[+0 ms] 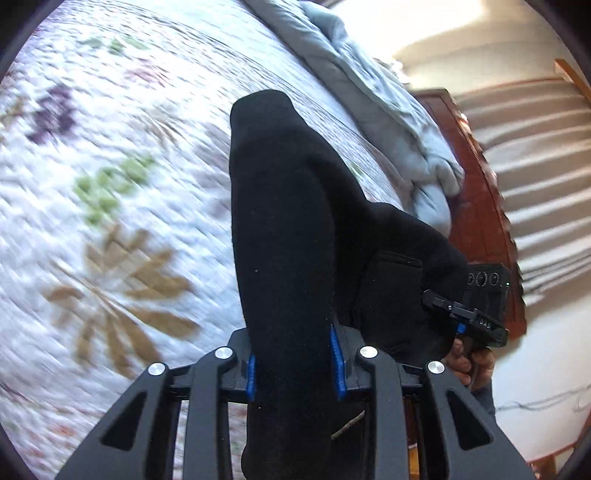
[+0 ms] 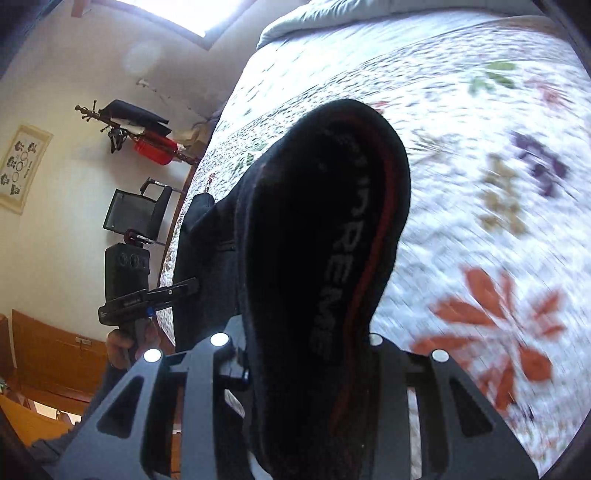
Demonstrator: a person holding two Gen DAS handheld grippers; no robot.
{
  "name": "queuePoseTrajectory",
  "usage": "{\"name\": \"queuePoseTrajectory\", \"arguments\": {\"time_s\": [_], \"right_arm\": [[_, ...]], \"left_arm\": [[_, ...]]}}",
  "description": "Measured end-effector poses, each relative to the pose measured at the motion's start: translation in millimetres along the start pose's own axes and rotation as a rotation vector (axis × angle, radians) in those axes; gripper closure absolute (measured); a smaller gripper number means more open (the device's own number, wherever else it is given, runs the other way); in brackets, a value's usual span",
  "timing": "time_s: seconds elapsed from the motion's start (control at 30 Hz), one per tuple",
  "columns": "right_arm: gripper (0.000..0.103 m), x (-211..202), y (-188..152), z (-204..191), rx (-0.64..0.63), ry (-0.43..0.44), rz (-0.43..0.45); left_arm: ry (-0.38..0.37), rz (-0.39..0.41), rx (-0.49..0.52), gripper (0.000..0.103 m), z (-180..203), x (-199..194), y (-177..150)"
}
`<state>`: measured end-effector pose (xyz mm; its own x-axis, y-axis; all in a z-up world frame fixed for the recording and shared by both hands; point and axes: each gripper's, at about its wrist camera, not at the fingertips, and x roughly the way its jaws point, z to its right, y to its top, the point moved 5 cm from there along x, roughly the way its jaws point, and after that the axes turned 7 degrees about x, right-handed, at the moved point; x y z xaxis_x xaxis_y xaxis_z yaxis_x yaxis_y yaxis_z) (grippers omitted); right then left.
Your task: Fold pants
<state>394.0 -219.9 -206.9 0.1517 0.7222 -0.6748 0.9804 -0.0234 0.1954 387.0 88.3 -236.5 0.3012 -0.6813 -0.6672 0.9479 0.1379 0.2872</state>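
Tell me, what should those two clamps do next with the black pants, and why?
Probably carry the pants across and lay them down doubled on the quilt. The left gripper and right gripper each pinch bunched black fabric that hangs above the bed.

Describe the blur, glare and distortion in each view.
Left wrist view: the quilt is smeared by motion, the black pants and left gripper stay sharp, and the wall top right is washed out. Right wrist view: quilt blurred, window blown out, fisheye curving the bed edge.

Left tool (image 1: 295,363): black linkage arms, silver rivets, blue ribbed pads (image 1: 337,360); right tool (image 2: 306,363) alike.
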Motion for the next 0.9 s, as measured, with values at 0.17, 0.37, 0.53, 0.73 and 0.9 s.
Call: {"name": "queuePoseTrajectory", "arguments": {"time_s": [0.17, 0.37, 0.53, 0.73, 0.9], "right_arm": [[0.071, 78, 59, -21, 0.014, 0.004, -0.064], [0.071, 153, 103, -20, 0.034, 0.001, -0.13], [0.067, 194, 119, 10, 0.097, -0.027, -0.164], [0.034, 187, 120, 31, 0.11, -0.059, -0.108], [0.044, 106, 142, 28, 0.127, -0.019, 0.162]], "left_arm": [[0.041, -0.002, -0.07, 0.074, -62, -15, 46], [0.064, -0.019, -0.153, 0.074, -124, -11, 77], [0.078, -0.062, -0.218, 0.069, -164, 12, 75], [0.071, -0.023, -0.219, 0.046, -177, 1, 64], [0.22, 0.193, -0.111, 0.038, -152, -61, 83]]}}
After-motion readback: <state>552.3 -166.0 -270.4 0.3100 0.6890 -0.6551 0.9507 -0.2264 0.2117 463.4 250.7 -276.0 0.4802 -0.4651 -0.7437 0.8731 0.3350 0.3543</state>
